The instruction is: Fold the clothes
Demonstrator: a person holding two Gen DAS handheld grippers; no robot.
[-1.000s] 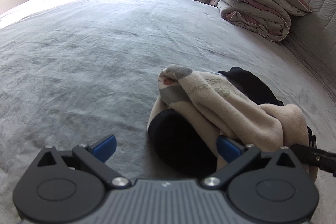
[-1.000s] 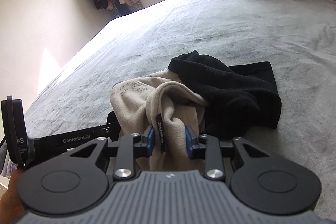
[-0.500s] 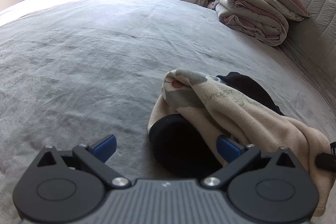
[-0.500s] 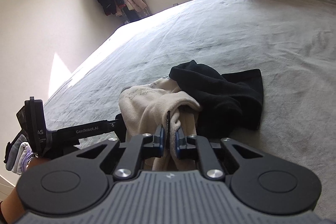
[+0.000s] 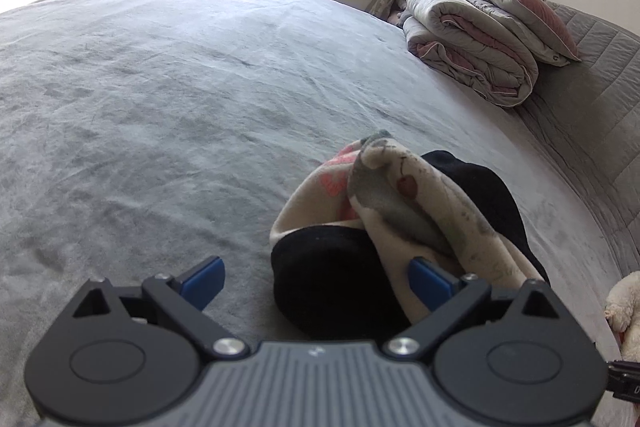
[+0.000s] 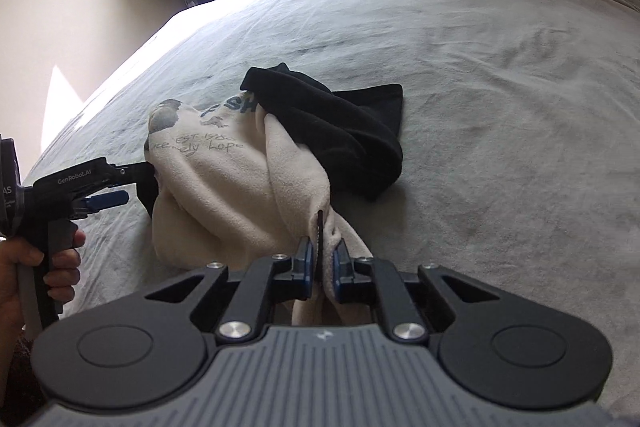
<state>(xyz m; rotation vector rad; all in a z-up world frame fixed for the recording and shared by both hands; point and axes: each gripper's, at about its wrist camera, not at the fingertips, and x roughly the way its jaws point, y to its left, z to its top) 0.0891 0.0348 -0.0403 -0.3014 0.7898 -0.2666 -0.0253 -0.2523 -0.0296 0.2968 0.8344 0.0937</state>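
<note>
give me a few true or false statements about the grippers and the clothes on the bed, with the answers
1. The right gripper is shut on the cream sweatshirt. True.
2. The left gripper is clamped on fabric. False: its jaws stand wide open with nothing pinched between them.
3. The cream sweatshirt lies spread flat. False: it is bunched in a heap, tangled with the black garment.
4. A folded quilt sits at the far end of the grey bed cover. True.
5. The black garment hangs from the window. False: it lies on the bed, touching the sweatshirt.
</note>
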